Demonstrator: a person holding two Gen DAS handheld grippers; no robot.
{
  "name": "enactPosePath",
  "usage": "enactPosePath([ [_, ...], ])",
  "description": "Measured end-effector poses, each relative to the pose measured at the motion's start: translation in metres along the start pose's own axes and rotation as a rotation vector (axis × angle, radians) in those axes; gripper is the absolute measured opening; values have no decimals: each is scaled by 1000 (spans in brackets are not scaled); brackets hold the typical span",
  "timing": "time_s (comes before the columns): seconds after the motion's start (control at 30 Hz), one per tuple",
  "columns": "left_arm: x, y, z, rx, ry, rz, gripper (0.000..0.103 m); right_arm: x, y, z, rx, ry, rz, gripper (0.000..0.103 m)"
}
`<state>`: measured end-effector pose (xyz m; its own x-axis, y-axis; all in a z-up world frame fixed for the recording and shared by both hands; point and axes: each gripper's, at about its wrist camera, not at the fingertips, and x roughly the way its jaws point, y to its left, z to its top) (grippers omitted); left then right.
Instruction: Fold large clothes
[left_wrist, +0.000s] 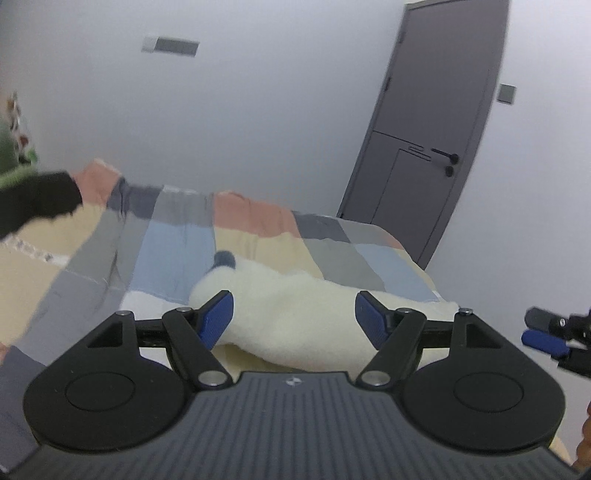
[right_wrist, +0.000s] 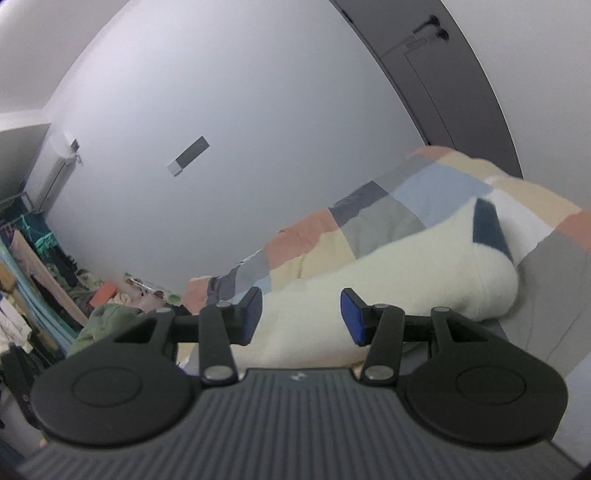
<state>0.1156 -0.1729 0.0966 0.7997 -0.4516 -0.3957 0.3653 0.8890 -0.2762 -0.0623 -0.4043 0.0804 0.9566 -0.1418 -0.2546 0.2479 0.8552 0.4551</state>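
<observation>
Both tongs empty: left gripper (left_wrist: 293, 319) jaws wide, right gripper (right_wrist: 301, 314) about half open, nothing btwn pads. Cream fleecy garment w/ dark-blue trim (left_wrist: 295, 314) lies bunched on patchwork pastel bedspread (left_wrist: 177, 236). Next, probably: grab two corners, spread flat before folding.

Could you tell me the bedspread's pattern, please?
Pastel patchwork bedspread; clearest in the left wrist view.

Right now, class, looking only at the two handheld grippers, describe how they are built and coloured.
Each gripper, left gripper and right gripper, has a dark grey ribbed body bearing a small round emblem, two round black discs at its sides, black linkage arms with silver pivot pins, and two flat fingers faced with blue textured pads. No cables show.
</observation>
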Motion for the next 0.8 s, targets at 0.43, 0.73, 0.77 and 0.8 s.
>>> enactPosePath([
  [0.43,-113,-26,-35,142,-29,-51,77,-74,71,-35,-181,-56,-57,51],
  [0.73,-164,-19,-61,181,-49,-54,77,-100,103,-76,-294,-86,-79,51],
  [0.77,-166,-18,-62,180,-49,-55,77,-100,105,-80,-303,-87,-83,51],
  [0.8,-168,-16,-64,176,-48,-56,78,-100,107,-84,-312,-87,-89,51],
])
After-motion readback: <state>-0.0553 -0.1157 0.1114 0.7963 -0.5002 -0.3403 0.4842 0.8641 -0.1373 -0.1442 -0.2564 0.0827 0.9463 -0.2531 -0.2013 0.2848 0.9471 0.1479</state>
